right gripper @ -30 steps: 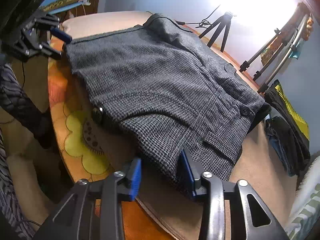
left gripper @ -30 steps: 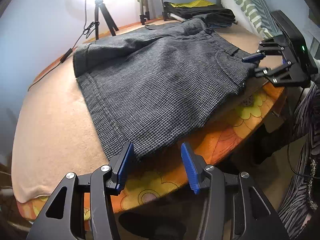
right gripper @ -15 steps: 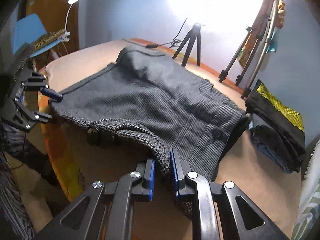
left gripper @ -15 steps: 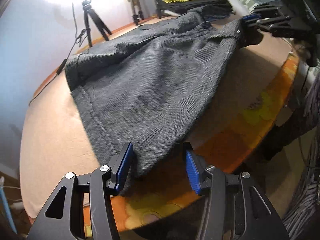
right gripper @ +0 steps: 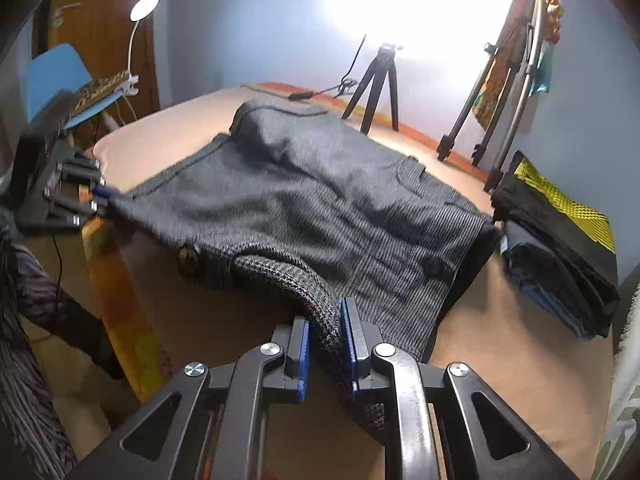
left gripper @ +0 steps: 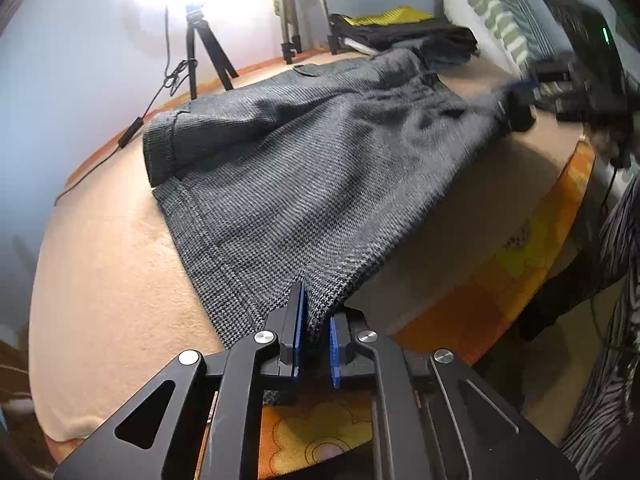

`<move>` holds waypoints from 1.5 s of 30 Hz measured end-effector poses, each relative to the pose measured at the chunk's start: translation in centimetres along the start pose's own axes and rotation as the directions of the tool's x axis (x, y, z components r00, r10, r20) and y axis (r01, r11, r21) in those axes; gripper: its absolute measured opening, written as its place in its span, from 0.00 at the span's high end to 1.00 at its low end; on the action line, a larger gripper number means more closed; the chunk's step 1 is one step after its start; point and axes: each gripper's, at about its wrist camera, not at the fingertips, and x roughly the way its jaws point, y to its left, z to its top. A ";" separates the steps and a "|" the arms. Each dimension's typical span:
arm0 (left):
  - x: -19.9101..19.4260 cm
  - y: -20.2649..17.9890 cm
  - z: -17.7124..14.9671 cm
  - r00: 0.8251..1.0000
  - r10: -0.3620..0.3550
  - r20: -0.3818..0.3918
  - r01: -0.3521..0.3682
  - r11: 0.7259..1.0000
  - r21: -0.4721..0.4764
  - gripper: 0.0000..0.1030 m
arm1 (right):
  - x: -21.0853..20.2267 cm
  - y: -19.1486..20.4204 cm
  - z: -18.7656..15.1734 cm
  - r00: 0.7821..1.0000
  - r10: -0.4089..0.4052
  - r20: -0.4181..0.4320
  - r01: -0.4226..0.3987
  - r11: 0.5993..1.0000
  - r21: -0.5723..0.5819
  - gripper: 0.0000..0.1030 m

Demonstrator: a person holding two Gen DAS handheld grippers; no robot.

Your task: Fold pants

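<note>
Pants (left gripper: 304,168), grey and woven, lie spread on the tan blanket (left gripper: 100,280) covering the tabletop. My left claw (left gripper: 314,332) is pinching the hem corner at the near edge. My right claw (right gripper: 325,344) is pinching the waistband corner, lifted a little off the blanket. Folded clothes (right gripper: 560,248) are stacked beside the pants. I can read no labels or writing anywhere.

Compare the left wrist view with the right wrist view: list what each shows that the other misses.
Only the left wrist view shows the striped pillow and the pants' hem corner inside the left gripper. Only the right wrist view shows the desk lamp, the blue chair, and the waistband inside the right gripper. Both show the grey pants, the small tripod, and the stack of folded clothes.
</note>
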 end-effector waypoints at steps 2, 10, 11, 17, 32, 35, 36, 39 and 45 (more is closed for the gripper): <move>-0.2 0.2 0.1 1.000 0.004 0.012 -0.003 1.000 -0.006 0.92 | 0.6 0.4 -1.0 1.000 -0.009 -0.025 0.008 0.999 -0.036 0.68; -0.6 1.3 1.1 0.998 0.025 0.055 -0.024 0.999 -0.031 0.92 | 2.5 2.8 -5.2 0.975 -0.203 -0.086 0.173 0.946 -0.276 0.50; -0.6 1.5 1.3 0.998 0.022 0.059 -0.019 0.999 -0.042 0.92 | 2.9 3.2 -5.7 0.968 -0.233 -0.094 0.193 0.929 -0.317 0.56; -1.3 1.6 2.1 0.994 0.055 0.093 -0.052 0.998 -0.033 0.93 | 2.2 3.0 -4.6 0.965 -0.256 -0.050 0.230 0.926 -0.300 0.90; -10.5 0.5 2.0 0.972 0.025 0.232 -0.020 0.999 -0.026 0.93 | -8.2 5.0 -2.2 0.959 -0.274 0.075 0.284 0.918 -0.277 0.93; -9.4 -0.3 1.2 0.978 0.020 0.208 -0.021 1.000 0.005 0.93 | -8.0 5.2 -3.6 0.965 -0.259 0.046 0.262 0.929 -0.260 0.93; -8.7 -0.4 1.2 0.982 0.013 0.189 -0.015 1.000 0.005 0.93 | -7.5 5.1 -3.9 0.965 -0.259 0.035 0.259 0.932 -0.252 0.93; -7.6 -0.2 1.8 0.983 0.016 0.181 -0.017 1.000 0.008 0.94 | -5.9 4.7 -4.3 0.964 -0.266 0.008 0.261 0.937 -0.234 0.93; -6.8 0.6 2.3 0.987 0.010 0.161 -0.013 1.000 0.022 0.94 | -5.4 4.1 -3.4 0.968 -0.251 0.004 0.243 0.934 -0.261 0.92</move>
